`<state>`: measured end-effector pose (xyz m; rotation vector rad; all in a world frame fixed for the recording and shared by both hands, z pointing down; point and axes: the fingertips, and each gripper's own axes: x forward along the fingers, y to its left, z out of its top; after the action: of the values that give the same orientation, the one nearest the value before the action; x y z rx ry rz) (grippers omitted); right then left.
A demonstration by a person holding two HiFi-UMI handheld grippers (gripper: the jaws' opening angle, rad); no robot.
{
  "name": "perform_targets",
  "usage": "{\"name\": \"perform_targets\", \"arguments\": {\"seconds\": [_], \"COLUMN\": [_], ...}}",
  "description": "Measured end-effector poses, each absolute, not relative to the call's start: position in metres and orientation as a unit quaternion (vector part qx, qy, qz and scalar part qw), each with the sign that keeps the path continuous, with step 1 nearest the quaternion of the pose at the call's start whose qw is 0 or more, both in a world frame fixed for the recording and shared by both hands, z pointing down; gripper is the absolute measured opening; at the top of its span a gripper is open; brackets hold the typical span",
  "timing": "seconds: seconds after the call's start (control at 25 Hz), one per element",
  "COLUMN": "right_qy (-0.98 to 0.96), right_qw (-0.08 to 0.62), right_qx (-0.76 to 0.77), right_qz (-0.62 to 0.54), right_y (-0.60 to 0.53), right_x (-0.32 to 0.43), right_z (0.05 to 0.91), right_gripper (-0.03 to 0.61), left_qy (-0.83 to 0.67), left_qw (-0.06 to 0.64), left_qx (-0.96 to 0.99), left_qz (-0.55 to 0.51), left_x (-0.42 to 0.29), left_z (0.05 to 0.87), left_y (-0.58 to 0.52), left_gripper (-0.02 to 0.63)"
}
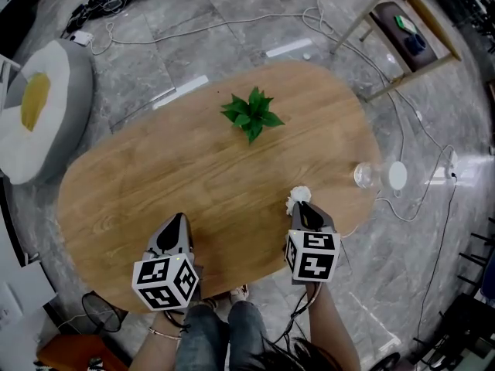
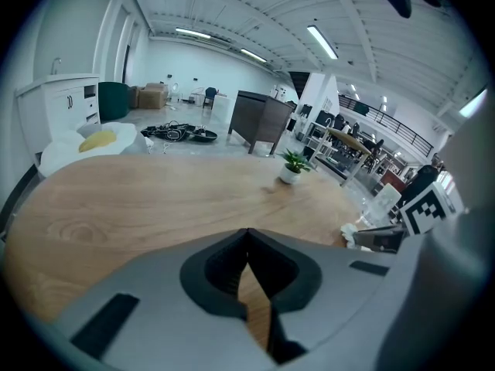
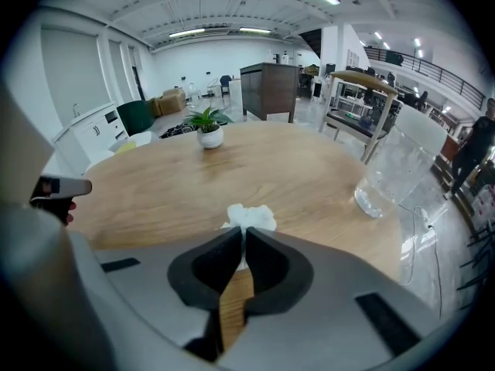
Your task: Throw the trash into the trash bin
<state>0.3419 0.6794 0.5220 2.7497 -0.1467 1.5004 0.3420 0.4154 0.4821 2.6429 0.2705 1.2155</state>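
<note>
A crumpled white tissue [image 1: 298, 197] lies on the oval wooden table [image 1: 193, 184] near its front right edge. My right gripper [image 1: 303, 205] is shut on the tissue [image 3: 249, 216], whose wad sticks out past the closed tips [image 3: 243, 234]. My left gripper [image 1: 176, 221] hovers over the table's front left, shut with nothing between its jaws [image 2: 247, 234]. A clear plastic bin [image 3: 398, 168] stands at the table's right end [image 1: 366, 175], to the right of the tissue. From the left gripper view the tissue [image 2: 349, 233] shows at the right.
A small potted plant [image 1: 251, 114] stands at the table's far middle. On the floor lie an egg-shaped cushion [image 1: 39, 107] at the left and cables [image 1: 232, 23] behind. A wooden shelf [image 1: 402, 29] stands at the back right, a fan [image 1: 100, 311] near my feet.
</note>
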Motion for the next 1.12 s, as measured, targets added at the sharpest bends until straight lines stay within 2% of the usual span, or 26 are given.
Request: {"name": "perform_targets", "arguments": {"seconds": [0.56, 1.12], "right_qy": [-0.082, -0.220], "right_qw": [0.026, 0.074], "right_qx": [0.892, 0.879], "right_qz": [0.445, 0.417], "right_y": [0.626, 0.445], "right_x": [0.351, 0.355], "right_z": [0.484, 0.464], "right_gripper": [0.015, 0.015], "left_qy": [0.054, -0.091], "left_qw": [0.135, 0.187], "left_qx": [0.909, 0.911], "left_qz": [0.390, 0.355], "left_x": [0.322, 0.238], "left_z": [0.462, 0.446], "left_y": [0.363, 0.208], "left_gripper": [-0.008, -0.008]}}
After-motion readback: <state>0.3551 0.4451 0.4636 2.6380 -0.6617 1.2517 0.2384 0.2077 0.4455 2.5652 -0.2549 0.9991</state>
